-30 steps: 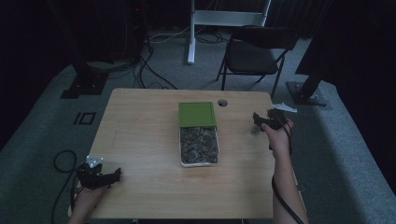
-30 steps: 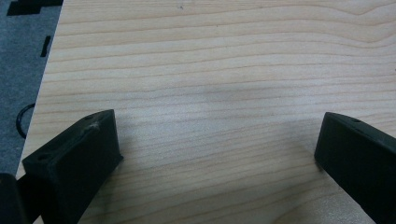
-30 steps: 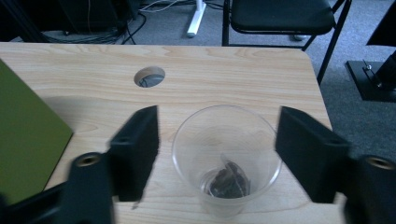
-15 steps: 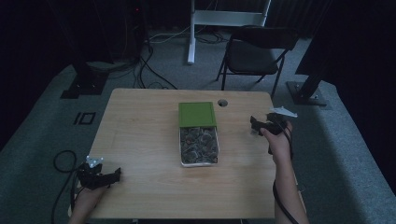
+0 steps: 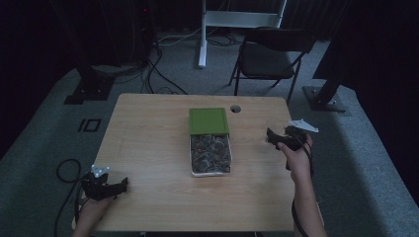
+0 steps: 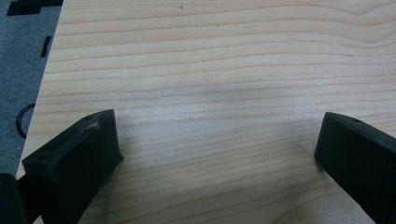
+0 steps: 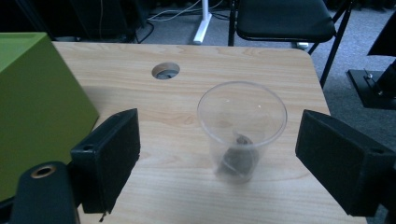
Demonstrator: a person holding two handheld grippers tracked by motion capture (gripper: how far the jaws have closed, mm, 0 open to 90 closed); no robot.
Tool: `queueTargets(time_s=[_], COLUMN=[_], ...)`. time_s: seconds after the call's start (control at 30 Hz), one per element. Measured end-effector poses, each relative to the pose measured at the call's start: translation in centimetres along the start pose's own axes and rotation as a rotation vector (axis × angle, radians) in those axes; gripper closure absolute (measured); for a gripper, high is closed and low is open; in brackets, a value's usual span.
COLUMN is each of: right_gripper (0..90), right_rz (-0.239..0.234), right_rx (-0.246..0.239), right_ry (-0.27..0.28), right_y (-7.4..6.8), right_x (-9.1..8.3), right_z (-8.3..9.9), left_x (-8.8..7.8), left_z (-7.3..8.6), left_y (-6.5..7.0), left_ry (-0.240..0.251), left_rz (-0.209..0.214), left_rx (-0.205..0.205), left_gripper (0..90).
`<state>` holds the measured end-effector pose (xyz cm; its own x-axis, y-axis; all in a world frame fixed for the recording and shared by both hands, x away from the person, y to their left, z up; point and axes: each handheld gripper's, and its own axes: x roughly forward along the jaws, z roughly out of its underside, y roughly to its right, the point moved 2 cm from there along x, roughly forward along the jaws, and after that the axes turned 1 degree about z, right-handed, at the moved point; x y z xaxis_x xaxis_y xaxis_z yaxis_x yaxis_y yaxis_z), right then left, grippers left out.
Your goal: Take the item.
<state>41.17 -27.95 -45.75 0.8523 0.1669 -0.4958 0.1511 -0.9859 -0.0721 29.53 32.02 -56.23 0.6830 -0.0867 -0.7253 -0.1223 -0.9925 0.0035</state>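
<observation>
Wooden table (image 7: pixel 289 60), clear cup (image 7: pixel 241 128), dark bits inside

A wooden table (image 5: pixel 148 148) is standing on grey carpet (image 5: pixel 44 148), with a round cable hole (image 5: pixel 235 108) showing near its far edge. A black folding chair (image 5: pixel 272 54) is sitting beyond the far right corner. A white stand (image 5: pixel 232 19) is rising behind the table. Black cables (image 5: pixel 148 69) are lying across the floor near a dark stand base (image 5: pixel 86 91).
</observation>
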Motion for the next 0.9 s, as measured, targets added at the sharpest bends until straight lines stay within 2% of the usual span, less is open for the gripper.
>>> queueTargets(time_s=[0.4,0.5,0.9], right_gripper=[14.0,14.0,14.0], right_rz=[-0.016,-0.008,-0.036], right_rx=[-0.001,-0.001,0.001], right_ry=[-0.011,-0.02,-0.049], right_y=[0.3,0.3,0.1], right_x=[-1.3,-1.4,-1.5], right_z=[2.4,3.0,5.5], left_x=[0.0,0.0,0.0], left_z=[0.0,0.0,0.0], left_y=[0.0,0.0,0.0], left_ry=[0.0,0.0,0.0], left_rz=[0.0,0.0,0.0], left_rx=[0.0,0.0,0.0], left_gripper=[0.5,0.5,0.5])
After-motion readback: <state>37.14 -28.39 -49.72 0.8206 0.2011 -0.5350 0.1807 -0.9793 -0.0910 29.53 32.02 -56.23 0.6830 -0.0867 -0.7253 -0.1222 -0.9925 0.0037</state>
